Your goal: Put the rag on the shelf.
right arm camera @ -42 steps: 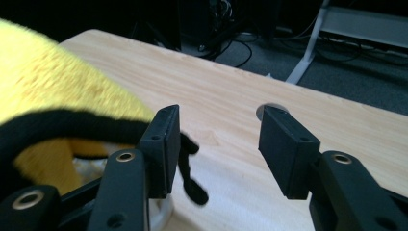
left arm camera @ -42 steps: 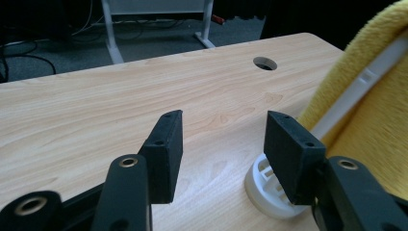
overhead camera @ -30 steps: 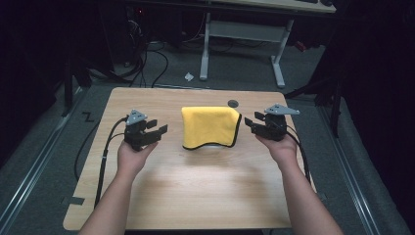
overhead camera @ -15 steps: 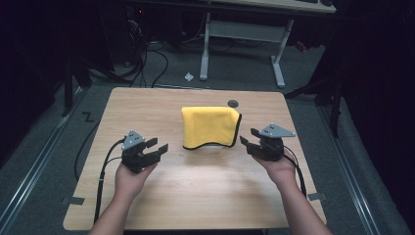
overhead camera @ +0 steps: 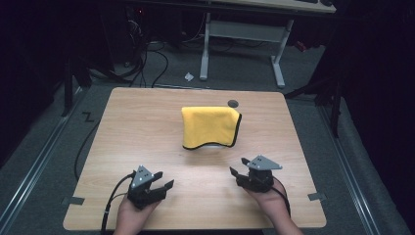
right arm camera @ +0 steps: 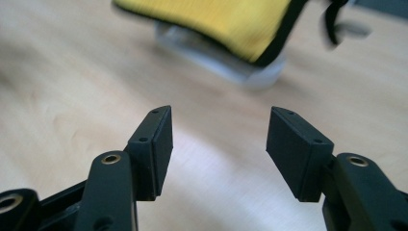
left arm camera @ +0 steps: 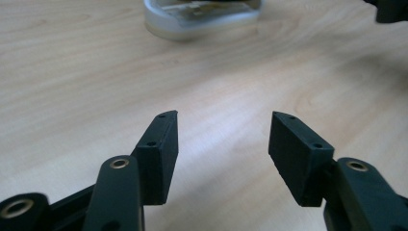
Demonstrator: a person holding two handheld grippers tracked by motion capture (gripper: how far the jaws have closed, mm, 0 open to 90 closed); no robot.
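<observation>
A yellow cloth with a black hem lies draped over a low, round, pale container at the middle of the wooden table. Both hands are near the front edge, well short of the cloth. My left gripper is at the front left and my right gripper at the front right. The left gripper view has the left gripper open over bare wood, with the container far ahead. My right gripper faces the cloth and the container. Both pairs of jaws have just been opening, with nothing between them.
A small dark disc lies on the table behind the cloth. A white desk frame and cables are on the floor beyond the far edge. Black cables trail from both grippers off the front edge.
Both hands have drawn back from beside the cloth to the table's front edge and have sunk lower. Both pairs of jaws stand wider apart.
</observation>
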